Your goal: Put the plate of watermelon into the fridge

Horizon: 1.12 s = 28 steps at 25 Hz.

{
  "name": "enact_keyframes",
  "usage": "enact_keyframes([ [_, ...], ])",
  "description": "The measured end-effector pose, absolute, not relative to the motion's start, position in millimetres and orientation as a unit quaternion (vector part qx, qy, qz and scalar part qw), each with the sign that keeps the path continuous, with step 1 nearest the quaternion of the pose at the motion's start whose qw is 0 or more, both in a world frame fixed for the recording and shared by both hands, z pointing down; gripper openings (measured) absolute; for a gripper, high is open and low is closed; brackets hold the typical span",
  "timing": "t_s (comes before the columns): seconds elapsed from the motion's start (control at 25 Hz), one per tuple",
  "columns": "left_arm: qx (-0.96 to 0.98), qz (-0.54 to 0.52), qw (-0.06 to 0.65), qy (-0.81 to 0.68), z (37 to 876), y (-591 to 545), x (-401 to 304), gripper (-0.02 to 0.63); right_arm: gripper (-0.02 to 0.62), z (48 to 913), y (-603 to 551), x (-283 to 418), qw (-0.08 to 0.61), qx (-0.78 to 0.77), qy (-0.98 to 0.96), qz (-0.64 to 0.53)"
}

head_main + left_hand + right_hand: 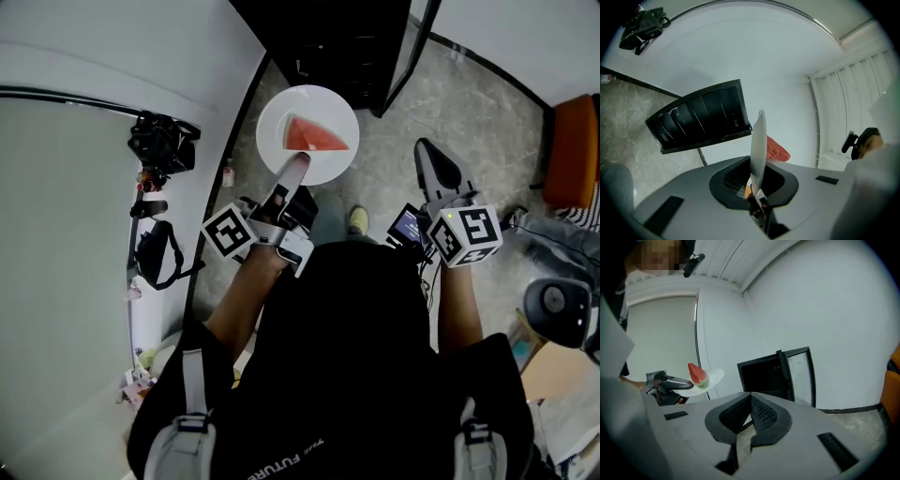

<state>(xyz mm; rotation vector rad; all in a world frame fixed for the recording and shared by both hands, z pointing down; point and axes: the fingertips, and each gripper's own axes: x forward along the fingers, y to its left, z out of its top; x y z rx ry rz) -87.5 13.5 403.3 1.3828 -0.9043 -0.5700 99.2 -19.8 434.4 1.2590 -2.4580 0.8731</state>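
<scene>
A white plate (323, 112) carries a red wedge of watermelon (314, 136) and is held out level in front of me. My left gripper (296, 167) is shut on the plate's near rim. In the left gripper view the plate (758, 140) stands edge-on between the jaws, with the watermelon (778, 150) behind it. The black fridge (342, 42) stands open just beyond the plate, its glass door (412, 52) swung to the right. My right gripper (433, 161) hangs to the right of the plate, shut and holding nothing. In its own view the pads (759, 413) meet at the tips.
A white counter (84, 216) runs along my left with black bags (164, 141) on it. At the right stand an orange chair (574, 150) and a round chair base (558, 305). Grey stone floor (469, 103) lies in front of the fridge.
</scene>
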Motion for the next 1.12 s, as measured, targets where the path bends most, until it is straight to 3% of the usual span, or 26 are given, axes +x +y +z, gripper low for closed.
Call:
enact_keyframes([
  [1.12,0.608,-0.25,0.642,-0.395,395,12,-82,0.026,0.014,431,-26,96,0.12,0.42,-0.846,0.306],
])
